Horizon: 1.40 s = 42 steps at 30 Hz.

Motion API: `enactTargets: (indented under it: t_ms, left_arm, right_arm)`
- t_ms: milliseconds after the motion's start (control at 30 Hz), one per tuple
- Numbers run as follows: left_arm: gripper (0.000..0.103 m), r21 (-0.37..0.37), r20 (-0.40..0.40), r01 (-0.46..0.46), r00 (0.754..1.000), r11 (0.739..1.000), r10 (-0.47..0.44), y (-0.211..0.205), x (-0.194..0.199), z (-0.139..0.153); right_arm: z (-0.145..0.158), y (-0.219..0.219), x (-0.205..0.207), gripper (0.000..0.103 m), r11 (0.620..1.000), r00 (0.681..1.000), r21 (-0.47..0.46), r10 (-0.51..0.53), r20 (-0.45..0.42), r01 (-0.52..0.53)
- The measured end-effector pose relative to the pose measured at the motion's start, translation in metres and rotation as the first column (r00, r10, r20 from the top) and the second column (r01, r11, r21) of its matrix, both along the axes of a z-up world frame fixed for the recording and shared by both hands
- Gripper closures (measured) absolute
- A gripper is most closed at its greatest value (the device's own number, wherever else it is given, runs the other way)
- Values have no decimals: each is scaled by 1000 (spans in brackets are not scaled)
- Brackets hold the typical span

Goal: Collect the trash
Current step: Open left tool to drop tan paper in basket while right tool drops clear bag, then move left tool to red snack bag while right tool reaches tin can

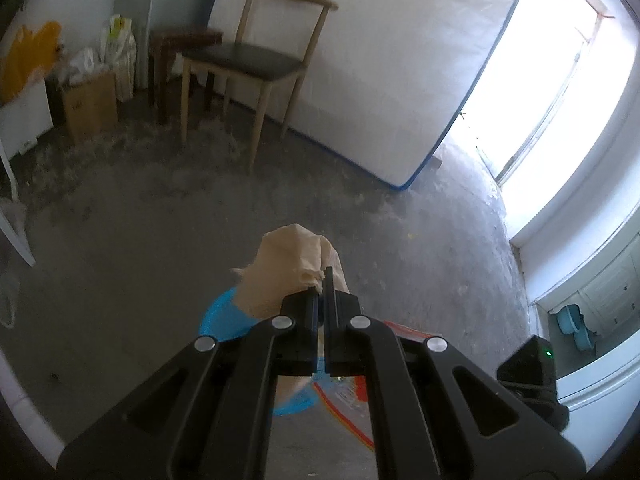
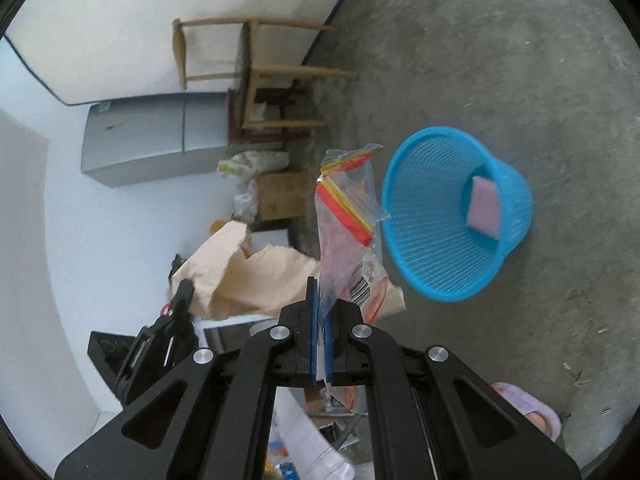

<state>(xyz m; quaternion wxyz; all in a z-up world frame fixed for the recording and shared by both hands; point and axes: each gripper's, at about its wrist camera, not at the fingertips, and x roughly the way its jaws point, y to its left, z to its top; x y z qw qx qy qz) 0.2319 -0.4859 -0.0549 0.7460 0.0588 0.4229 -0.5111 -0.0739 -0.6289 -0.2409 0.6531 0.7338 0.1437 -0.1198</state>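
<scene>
My left gripper [image 1: 322, 280] is shut on a crumpled brown paper bag [image 1: 290, 268] and holds it in the air over the rim of a blue plastic basket [image 1: 220, 316]. In the right wrist view, which is rolled sideways, my right gripper [image 2: 318, 292] is shut on clear zip bags [image 2: 344, 216] with red and yellow strips. They hang beside the blue basket [image 2: 432, 264], which stands on the floor with a pink sponge [image 2: 484, 212] inside. The brown paper bag [image 2: 256, 276] and the left gripper's black frame [image 2: 176, 312] show to the left. The zip bags [image 1: 348, 396] also show under my left fingers.
A wooden chair [image 1: 256, 60] and a dark stool [image 1: 180, 40] stand by a white mattress [image 1: 380, 60] leaning on the wall. A cardboard box [image 1: 90, 106] with bags sits in the corner. A bright doorway [image 1: 560, 80] is at right. A grey fridge [image 2: 140, 140] stands behind.
</scene>
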Motion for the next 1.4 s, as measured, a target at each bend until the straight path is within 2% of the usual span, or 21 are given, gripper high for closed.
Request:
enactTargets:
  t_ms: [100,133,167,233,300,367,433,633,800,867,900,933,967,1000,1033,1067,1100,1267,1400]
  left_arm:
    - [102,43,-40,-3,999,999,4,-20,5,-29]
    - [98,71,-56,-4,998,997,8,-25,7,-39]
    - [86,94,-71,-6,997,996,13,-30,8,-46]
    - [71,148,-113,-11,993,989,28,-34,9,-66]
    - [65,161,-157,-6,987,987,31,-34,11,-76]
    - [54,168,-153,-14,987,986,40,-31,11,-78]
    - [51,169,-146,-15,989,986,41,-25,8,-74]
    - [43,111,-92,-66,993,992,76,12,10,-27]
    - [40,69,0,-118,993,991,118,62,4,30]
    - [37,47,33,-134,991,990,133,87,-1,53]
    - [36,39,44,-142,989,989,140,97,-4,62]
    - [34,31,55,-149,988,988,147,109,-8,71]
    - [33,18,69,-155,986,988,154,126,-12,82]
    - [32,14,79,-167,983,986,165,138,-16,89]
    - [31,11,87,-178,980,984,176,149,-20,95]
    - [31,7,98,-187,978,982,186,167,-25,103]
    - [31,4,108,-195,975,981,193,177,-30,111]
    - [26,-22,195,-242,951,970,242,237,-52,132]
    - [25,-48,178,-303,935,952,306,291,-66,137]
  right_arm:
    - [-9,-8,-7,100,1000,1000,4,-17,-22,17]
    - [-12,-10,-8,100,1000,999,3,-20,-28,20]
    - [-14,-11,-8,100,1000,999,1,-20,-34,21]
    - [-18,-12,-8,100,1000,999,2,-22,-41,22]
    - [-19,-12,-8,100,1000,999,-3,-19,-49,19]
    - [-22,-12,-4,100,1000,998,-7,-13,-60,13]
    - [-27,-14,-3,100,1000,998,-6,-3,-64,3]
    - [-36,-16,28,100,997,990,-16,77,-120,-80]
    - [-45,-23,79,99,984,975,-28,170,-146,-175]
    - [-50,-28,104,99,968,958,-61,230,-171,-244]
    - [-60,-31,118,97,955,935,-80,260,-243,-286]
    - [-69,-34,124,85,948,914,-88,267,-306,-307]
    - [-80,-36,129,65,938,886,-92,280,-369,-335]
    - [-91,-37,133,62,928,850,-93,286,-442,-360]
    - [-105,-40,131,62,924,794,-93,264,-547,-371]
    - [-114,-40,127,62,925,758,-87,248,-603,-371]
    - [-120,-40,121,62,928,749,-77,244,-616,-366]
    - [-104,-28,92,62,927,762,-124,209,-612,-354]
    - [-73,-15,65,62,918,783,-184,181,-596,-352]
